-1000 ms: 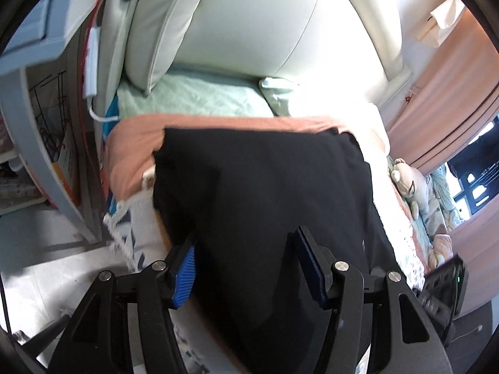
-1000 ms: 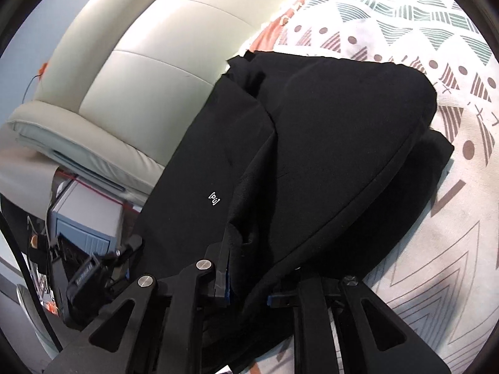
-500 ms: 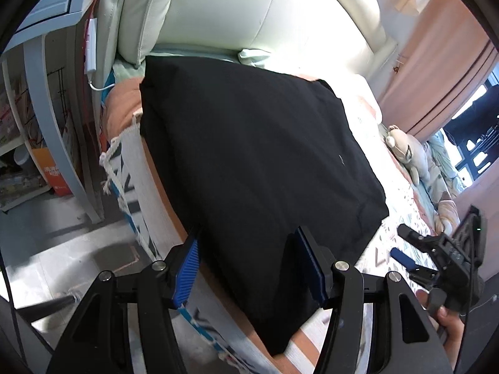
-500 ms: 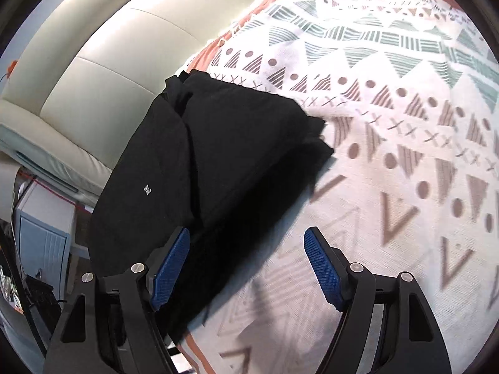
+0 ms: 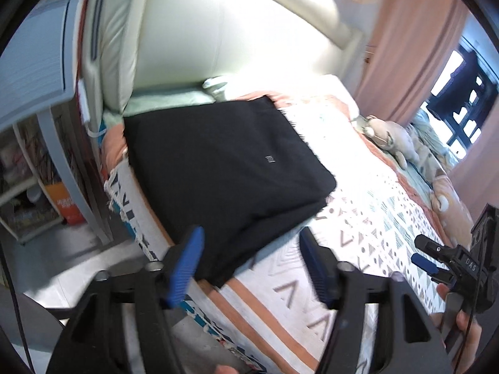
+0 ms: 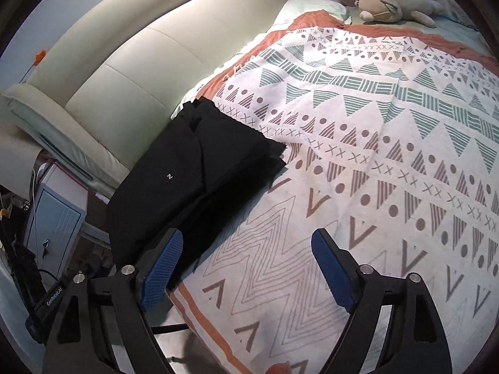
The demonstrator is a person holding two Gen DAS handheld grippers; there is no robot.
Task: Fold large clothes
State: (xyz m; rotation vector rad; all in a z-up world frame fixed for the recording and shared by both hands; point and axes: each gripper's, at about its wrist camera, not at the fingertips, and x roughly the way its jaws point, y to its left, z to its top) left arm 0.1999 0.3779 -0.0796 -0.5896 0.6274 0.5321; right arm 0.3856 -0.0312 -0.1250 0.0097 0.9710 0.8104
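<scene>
Patterned bedspread (image 6: 358, 143) under folded black garment (image 6: 193, 174), cream headboard (image 6: 131, 71) behind; both grippers' fingers apart, empty.

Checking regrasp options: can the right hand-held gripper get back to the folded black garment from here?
Probably yes. The right hand-held gripper is open and empty, and the black garment lies uncovered on the patterned blanket.

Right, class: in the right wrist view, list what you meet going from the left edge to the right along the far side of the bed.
Blue cabinet → cream headboard → black folded garment → patterned blanket → stuffed toy.
</scene>
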